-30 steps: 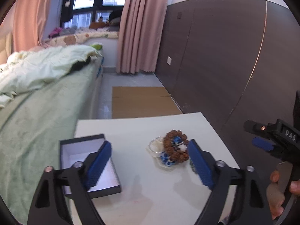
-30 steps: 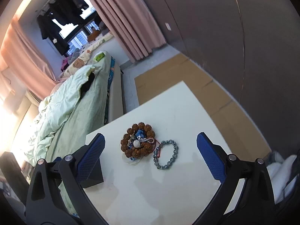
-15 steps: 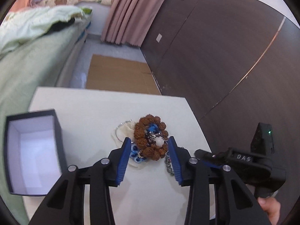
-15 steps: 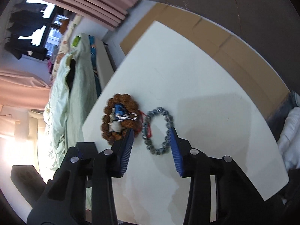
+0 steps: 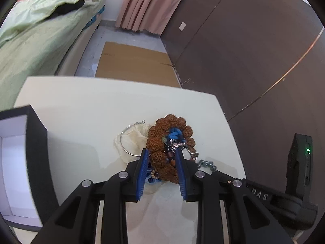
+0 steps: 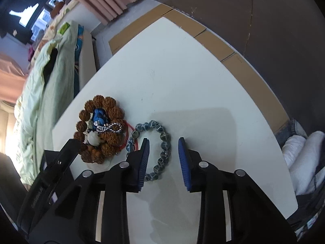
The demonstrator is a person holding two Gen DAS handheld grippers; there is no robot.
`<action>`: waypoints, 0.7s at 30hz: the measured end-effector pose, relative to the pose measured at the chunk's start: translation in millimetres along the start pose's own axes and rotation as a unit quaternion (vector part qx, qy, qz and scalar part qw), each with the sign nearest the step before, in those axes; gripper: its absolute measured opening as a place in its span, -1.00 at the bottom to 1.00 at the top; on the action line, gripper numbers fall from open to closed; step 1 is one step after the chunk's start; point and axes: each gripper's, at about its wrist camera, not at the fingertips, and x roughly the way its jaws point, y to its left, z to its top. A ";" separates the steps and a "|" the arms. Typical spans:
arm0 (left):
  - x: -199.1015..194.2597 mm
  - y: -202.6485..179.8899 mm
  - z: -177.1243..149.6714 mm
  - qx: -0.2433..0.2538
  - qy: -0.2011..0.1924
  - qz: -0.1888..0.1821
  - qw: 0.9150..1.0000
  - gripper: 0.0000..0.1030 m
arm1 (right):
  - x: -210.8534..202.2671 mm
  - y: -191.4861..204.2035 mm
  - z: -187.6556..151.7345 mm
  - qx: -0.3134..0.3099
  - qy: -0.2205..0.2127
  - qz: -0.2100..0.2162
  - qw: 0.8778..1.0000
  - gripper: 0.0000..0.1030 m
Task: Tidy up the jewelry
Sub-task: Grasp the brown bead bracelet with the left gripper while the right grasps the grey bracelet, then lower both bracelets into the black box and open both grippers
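Note:
A brown seed-bead bracelet (image 5: 162, 158) lies on the white table (image 5: 85, 109) in a pile with blue cord, a silver chain and a silver hoop (image 5: 124, 140). My left gripper (image 5: 161, 162) has its blue pads around the bracelet's near side, touching it. In the right wrist view the same brown bracelet (image 6: 99, 109) lies left of a grey-blue bead bracelet (image 6: 162, 144). My right gripper (image 6: 163, 152) is narrowly open, its pads either side of that bracelet's right arc, not touching. An open dark box (image 5: 30, 146) with a white inside sits at the left.
A bed with green bedding (image 5: 36, 40) runs along the table's left side. A dark wall panel (image 5: 254, 50) stands to the right. Cardboard (image 5: 134, 61) lies on the floor beyond the table. White cloth (image 6: 300, 156) lies off the table's right edge.
Both grippers have come down toward the table and narrowed from wide open. The left has closed onto the brown bracelet; the right now straddles the grey-blue bracelet.

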 end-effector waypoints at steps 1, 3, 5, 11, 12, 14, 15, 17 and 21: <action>4.5 1.8 0.4 -0.006 0.005 -0.003 1.000 -0.53 | 1.0 3.5 -0.4 -0.008 -0.003 -0.010 1.000 -0.44; 10.6 4.7 0.7 -0.013 0.010 -0.005 1.000 -0.53 | 3.9 11.8 0.0 -0.024 -0.011 -0.029 0.999 -0.46; 12.3 5.9 3.5 -0.017 0.006 -0.002 1.000 -0.66 | 6.8 20.1 -0.4 -0.045 -0.019 -0.057 0.997 -0.67; -5.6 2.6 9.3 -0.018 -0.013 -0.021 1.000 -0.70 | 6.6 18.6 2.0 -0.043 -0.020 -0.031 0.998 -0.80; -13.3 0.7 10.6 -0.017 -0.020 -0.029 0.999 -0.70 | 3.3 20.1 2.3 -0.041 -0.022 -0.025 0.999 -0.81; -25.4 -0.9 11.6 -0.014 -0.033 -0.038 0.999 -0.70 | -6.7 22.9 1.5 -0.045 -0.035 -0.014 0.998 -0.81; -33.0 -1.7 12.9 -0.013 -0.040 -0.049 0.998 -0.70 | -13.3 24.3 0.6 -0.047 -0.044 -0.007 0.998 -0.81; -44.1 -4.6 13.6 -0.008 -0.050 -0.060 0.997 -0.70 | -23.7 25.3 -1.8 -0.044 -0.055 0.019 0.997 -0.81; -68.0 -8.2 14.2 0.000 -0.069 -0.077 0.995 -0.70 | -38.4 28.4 -5.2 -0.040 -0.073 0.049 0.995 -0.81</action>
